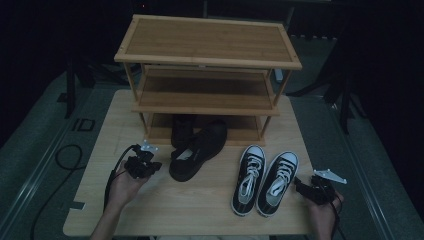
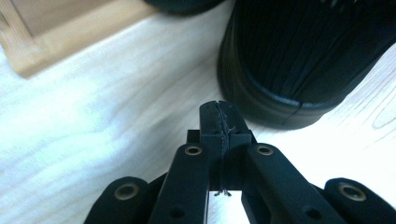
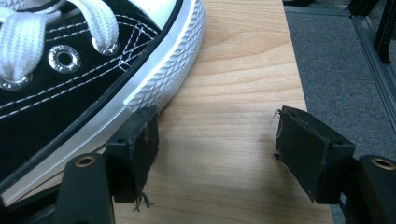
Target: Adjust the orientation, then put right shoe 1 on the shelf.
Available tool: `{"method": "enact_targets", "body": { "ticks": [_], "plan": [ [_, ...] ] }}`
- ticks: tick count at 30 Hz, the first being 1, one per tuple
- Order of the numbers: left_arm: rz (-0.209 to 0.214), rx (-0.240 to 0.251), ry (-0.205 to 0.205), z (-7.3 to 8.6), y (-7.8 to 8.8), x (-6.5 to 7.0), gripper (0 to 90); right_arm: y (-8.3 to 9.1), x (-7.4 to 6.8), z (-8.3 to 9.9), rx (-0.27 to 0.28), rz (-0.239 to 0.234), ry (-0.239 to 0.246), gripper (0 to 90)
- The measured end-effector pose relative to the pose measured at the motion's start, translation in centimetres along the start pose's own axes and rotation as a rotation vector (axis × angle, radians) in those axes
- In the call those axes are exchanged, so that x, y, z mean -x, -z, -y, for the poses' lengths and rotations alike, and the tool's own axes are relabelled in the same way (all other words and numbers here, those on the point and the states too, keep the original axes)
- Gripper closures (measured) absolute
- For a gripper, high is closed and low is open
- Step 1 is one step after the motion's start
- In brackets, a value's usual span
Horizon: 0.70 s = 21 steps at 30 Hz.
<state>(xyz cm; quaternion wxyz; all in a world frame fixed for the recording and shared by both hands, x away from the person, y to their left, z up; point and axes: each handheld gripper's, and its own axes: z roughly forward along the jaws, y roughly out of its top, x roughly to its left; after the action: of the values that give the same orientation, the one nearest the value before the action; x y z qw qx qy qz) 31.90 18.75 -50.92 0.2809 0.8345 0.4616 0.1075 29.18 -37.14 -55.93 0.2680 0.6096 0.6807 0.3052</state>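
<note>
Nearest on the table [image 1: 165, 210], the right gripper [image 1: 303, 188] rests with jaws wide apart and nothing between them, one pad touching the white rubber edge of the right sneaker [image 1: 278, 180] in the near-right pair. Left of centre, the left gripper [image 1: 151, 169] has its jaws pressed together on nothing, just beside the heel of the black shoe [image 1: 197, 150]. That shoe looks light, with a stiff sole and soft knit upper; the firm heel rim seems the best hold. Farther off, its mate [image 1: 182, 129] sits on the bottom shelf of the wooden rack [image 1: 207, 60]
</note>
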Motion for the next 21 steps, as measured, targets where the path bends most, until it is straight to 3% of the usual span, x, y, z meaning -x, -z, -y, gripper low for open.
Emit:
{"method": "enact_targets", "body": {
  "ticks": [8,21],
  "plan": [
    [0.015,-0.042,-0.007,1.3,-1.5,1.0,90.0,0.0,0.0,0.0,0.0,0.002,0.001,29.7],
    [0.038,-0.054,-0.05,0.9,-2.3,2.6,89.9,0.0,0.0,0.0,-0.001,0.003,0.001,29.7]
  ]
}}
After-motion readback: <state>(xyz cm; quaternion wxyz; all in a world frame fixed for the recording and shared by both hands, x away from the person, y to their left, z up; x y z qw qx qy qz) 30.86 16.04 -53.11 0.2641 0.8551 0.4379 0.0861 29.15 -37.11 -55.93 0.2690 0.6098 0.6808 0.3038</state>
